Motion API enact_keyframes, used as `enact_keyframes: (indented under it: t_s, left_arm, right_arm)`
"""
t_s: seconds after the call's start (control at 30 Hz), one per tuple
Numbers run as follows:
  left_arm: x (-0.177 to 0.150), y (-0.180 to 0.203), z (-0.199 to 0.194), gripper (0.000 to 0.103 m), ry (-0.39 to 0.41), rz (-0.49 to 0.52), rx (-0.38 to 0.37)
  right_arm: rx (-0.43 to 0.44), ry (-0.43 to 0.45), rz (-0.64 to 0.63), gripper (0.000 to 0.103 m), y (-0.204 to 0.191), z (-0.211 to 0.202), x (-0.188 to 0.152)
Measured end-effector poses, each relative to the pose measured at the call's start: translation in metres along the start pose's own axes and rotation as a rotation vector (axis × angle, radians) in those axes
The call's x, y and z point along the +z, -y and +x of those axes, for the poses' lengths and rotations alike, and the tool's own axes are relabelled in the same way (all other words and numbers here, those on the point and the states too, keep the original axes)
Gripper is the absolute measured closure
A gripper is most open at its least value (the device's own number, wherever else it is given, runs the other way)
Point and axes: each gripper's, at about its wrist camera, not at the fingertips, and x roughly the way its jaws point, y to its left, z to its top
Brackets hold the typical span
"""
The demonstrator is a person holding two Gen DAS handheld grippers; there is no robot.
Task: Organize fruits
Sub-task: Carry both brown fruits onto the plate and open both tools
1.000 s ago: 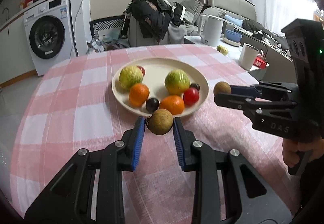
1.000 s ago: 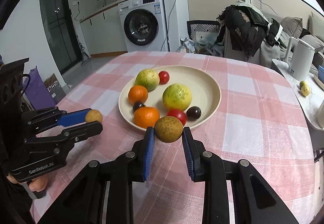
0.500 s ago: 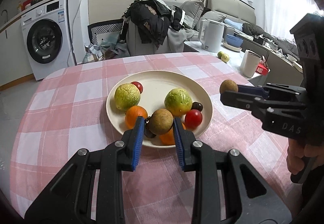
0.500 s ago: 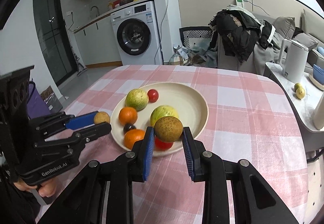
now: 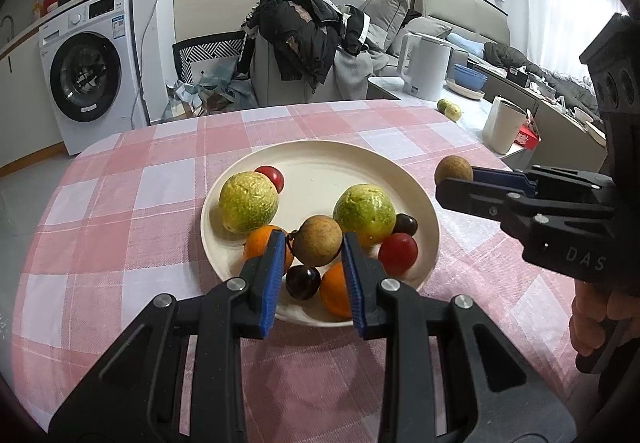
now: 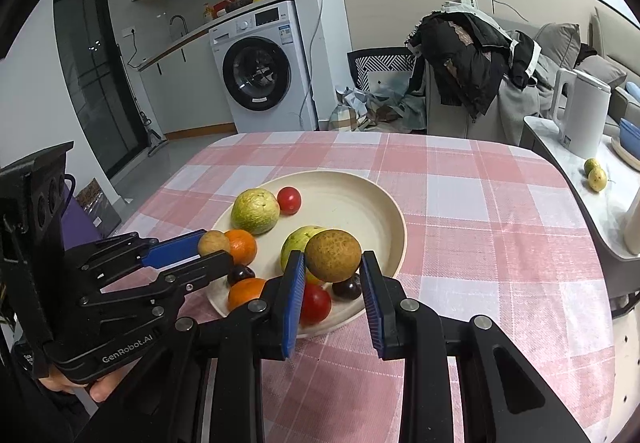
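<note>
Each gripper pinches a small brown fruit above the plate (image 5: 424,199): the left gripper (image 5: 315,251) at lower centre, the right gripper (image 6: 333,261) likewise. The near rim is crowded, so a dropped fruit could knock others and roll onto the table (image 5: 120,203). Open room lies in the plate's upper middle.

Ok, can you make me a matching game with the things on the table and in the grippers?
Things:
1. left gripper
2. plate
3. kettle
4. dark cherry

States:
A. white, on the side counter
B. lying on the plate near its front rim
C. shut on a brown fruit
D. cream, on the pink checked cloth

Pairs: 1-C, 2-D, 3-A, 4-B
</note>
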Motion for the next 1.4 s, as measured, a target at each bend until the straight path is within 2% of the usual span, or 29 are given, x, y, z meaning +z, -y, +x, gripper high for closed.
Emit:
enact_keyframes:
  t_s: [0.5,1.23,1.37,1.4]
  left_arm:
    - [0.005,-0.008,0.022,0.077,-0.015,-0.012,0.003]
    - [0.010,0.008,0.038,0.077,-0.020,0.061,0.000]
    - [0.009,0.008,0.034,0.075,-0.028,0.058,-0.002]
    - [0.009,0.008,0.033,0.070,-0.030,0.057,-0.003]
  right_arm:
    - [-0.009,-0.020,0.028,0.074,0.012,0.025,0.007]
    - [-0.021,-0.068,0.075,0.074,0.031,0.054,0.005]
    - [-0.025,-0.049,0.081,0.059,0.032,0.049,0.004]
    - [-0.039,-0.042,0.076,0.057,0.032,0.046,0.004]
